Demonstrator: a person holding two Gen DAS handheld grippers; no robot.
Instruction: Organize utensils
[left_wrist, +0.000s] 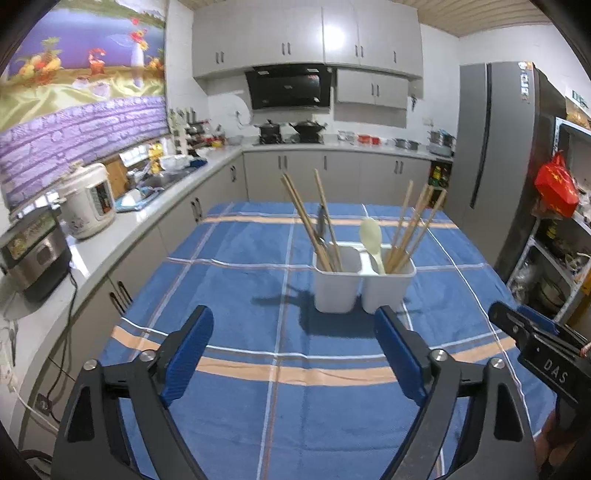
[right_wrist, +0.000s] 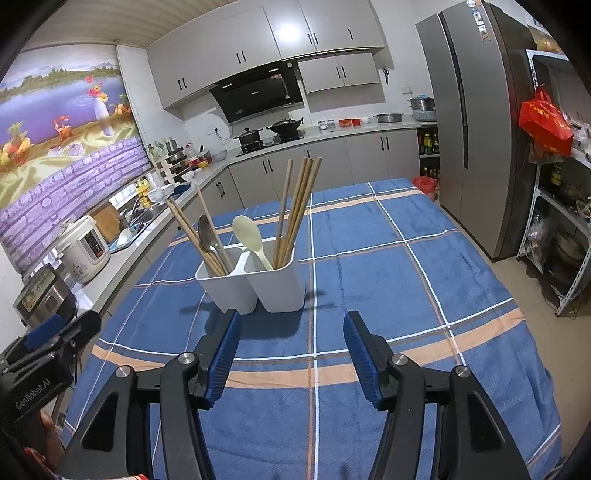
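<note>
A white two-compartment utensil holder (left_wrist: 364, 284) (right_wrist: 255, 286) stands on the blue checked tablecloth (left_wrist: 240, 406) (right_wrist: 406, 295). Its left compartment holds wooden chopsticks (left_wrist: 306, 218) (right_wrist: 192, 232) and a metal spoon (left_wrist: 322, 225) (right_wrist: 207, 232). Its right compartment holds a cream plastic spoon (left_wrist: 372, 236) (right_wrist: 249, 236) and more chopsticks (left_wrist: 410, 229) (right_wrist: 299, 206). My left gripper (left_wrist: 295, 332) is open and empty, just in front of the holder. My right gripper (right_wrist: 291, 339) is open and empty, also in front of it; it shows at the right edge of the left wrist view (left_wrist: 532, 332).
A kitchen counter (left_wrist: 110, 251) (right_wrist: 122, 258) runs along the left with a rice cooker (left_wrist: 88, 199) (right_wrist: 83, 249), a steel appliance (left_wrist: 33, 251) and a sink. A grey fridge (left_wrist: 491, 136) (right_wrist: 469, 110) and metal shelving (right_wrist: 561, 221) stand to the right.
</note>
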